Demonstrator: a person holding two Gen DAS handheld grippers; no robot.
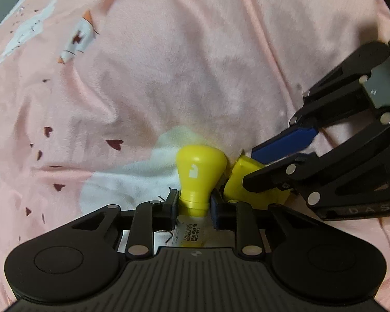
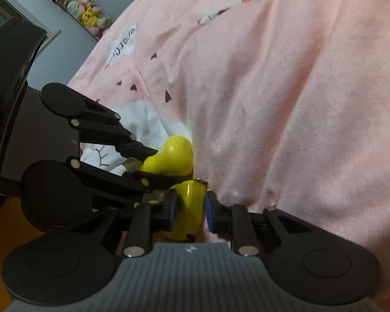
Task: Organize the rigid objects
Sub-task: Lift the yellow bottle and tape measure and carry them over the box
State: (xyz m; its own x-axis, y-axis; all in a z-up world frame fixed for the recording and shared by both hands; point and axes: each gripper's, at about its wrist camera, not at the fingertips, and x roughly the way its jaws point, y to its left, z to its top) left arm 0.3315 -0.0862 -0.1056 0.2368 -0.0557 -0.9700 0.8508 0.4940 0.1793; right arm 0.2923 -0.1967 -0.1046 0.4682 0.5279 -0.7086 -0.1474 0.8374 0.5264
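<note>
— Grippers first: what has the left gripper (image 1: 192, 204) got?

— Its blue-padded fingers are clamped on the neck of a yellow dropper bottle (image 1: 199, 175). The bulb cap sticks out toward 12 o'clock past the fingertips, and the labelled body runs back between the linkage bars toward 6.

— And the right gripper (image 2: 188, 206)?

— Its jaws are closed against the sides of a second yellow bottle (image 2: 191, 202), which sits dead centre between the pads in the right wrist view. In the left wrist view that gripper comes in from 3 o'clock, and its bottle (image 1: 243, 179) lies just beside the first one, at about 2 o'clock from the left fingertips.

— Do the two bottles touch?

— Cannot tell; they are very close. Both are low over a pink blanket (image 1: 195, 65) with heart and cloud prints.

— Anything else?

— Plush toys (image 2: 75, 2) against a grey wall at 11 o'clock in the right wrist view.
</note>
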